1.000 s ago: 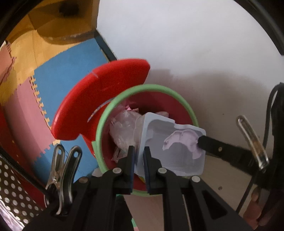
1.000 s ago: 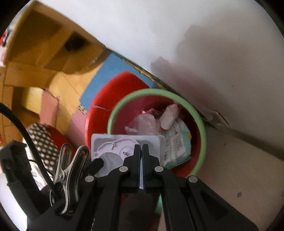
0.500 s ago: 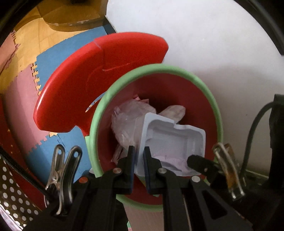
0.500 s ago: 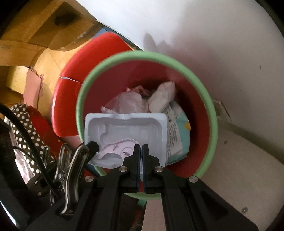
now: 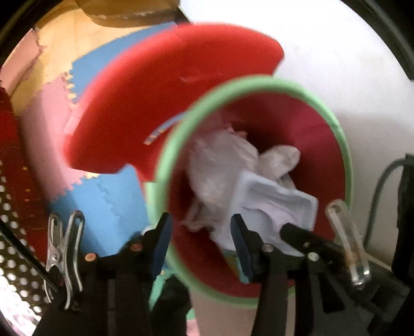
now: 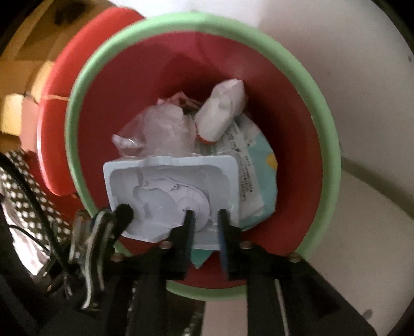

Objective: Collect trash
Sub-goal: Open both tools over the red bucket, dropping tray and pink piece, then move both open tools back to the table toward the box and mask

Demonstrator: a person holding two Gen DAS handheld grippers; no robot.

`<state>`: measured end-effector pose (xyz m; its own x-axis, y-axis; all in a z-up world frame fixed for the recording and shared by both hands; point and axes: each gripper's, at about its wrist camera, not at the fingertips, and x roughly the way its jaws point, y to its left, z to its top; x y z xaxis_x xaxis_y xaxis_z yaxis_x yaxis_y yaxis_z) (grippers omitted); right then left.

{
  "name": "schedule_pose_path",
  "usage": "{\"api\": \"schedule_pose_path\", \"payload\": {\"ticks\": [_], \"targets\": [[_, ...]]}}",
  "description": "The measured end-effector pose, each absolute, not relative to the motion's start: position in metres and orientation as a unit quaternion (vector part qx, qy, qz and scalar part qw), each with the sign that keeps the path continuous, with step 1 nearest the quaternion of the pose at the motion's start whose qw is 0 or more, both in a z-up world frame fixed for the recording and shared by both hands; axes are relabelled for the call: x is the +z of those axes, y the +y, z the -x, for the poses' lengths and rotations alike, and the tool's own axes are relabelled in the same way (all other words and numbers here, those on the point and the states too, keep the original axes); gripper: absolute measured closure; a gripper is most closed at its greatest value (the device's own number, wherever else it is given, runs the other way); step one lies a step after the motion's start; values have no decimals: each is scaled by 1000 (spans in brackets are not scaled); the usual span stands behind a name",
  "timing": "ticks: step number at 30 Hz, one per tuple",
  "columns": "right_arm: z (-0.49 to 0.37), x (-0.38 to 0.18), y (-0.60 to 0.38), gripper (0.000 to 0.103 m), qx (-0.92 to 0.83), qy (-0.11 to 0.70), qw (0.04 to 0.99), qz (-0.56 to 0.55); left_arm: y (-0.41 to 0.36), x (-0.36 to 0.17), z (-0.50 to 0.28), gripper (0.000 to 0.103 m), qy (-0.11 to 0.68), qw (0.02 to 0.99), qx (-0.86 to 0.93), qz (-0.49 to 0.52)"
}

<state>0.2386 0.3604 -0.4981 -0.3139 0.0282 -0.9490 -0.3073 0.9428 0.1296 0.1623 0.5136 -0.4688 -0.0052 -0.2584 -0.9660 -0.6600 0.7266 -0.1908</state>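
A white moulded plastic tray (image 6: 168, 186) lies inside the red bin with a green rim (image 6: 181, 20), on top of other trash. My right gripper (image 6: 206, 228) hangs just above the tray's near edge. Its jaws are opening, the edge is between them, and the pads are off it. My left gripper (image 5: 200, 240) is over the bin's near rim (image 5: 258, 82), jaws opening, with the tray (image 5: 274, 204) just beyond its right finger and untouched. A fingertip (image 5: 292, 230) of the right gripper shows at the tray's far corner.
The bin holds a crumpled clear bag (image 6: 157, 129), a white paper wad (image 6: 222, 111) and a printed packet (image 6: 256, 170). Its red lid (image 5: 155, 90) stands open behind it. A white wall (image 5: 336, 51) is close by, with coloured foam floor mats (image 5: 103, 196) to the left.
Both grippers have come down closer to the bin. Both sets of jaws, shut on the tray before, have parted, and the tray now rests lower among the trash.
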Motion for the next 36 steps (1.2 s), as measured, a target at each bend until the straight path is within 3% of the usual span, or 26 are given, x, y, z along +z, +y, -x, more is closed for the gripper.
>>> {"api": "schedule_pose_path", "payload": {"ticks": [2,4,5,12,21,36], "targets": [[-240,-489,358,42,145,790,591,72,523,-455,-160,51,688,623,159,336],[-240,-480,356,25,143,789,594,64,535,-433,-159,43,683,630,152,337],[-240,-475,355,22,145,789,594,57,538,-423,-159,41,680,635,153,334],[-235,-398,356,22,194,753,628,21,556,-319,-154,29,647,678,163,309],[-203,-289,366,22,268,697,665,5,553,-207,-136,29,615,726,181,248],[-131,-204,299,22,303,629,716,-27,488,-84,-98,29,551,783,186,220]]}}
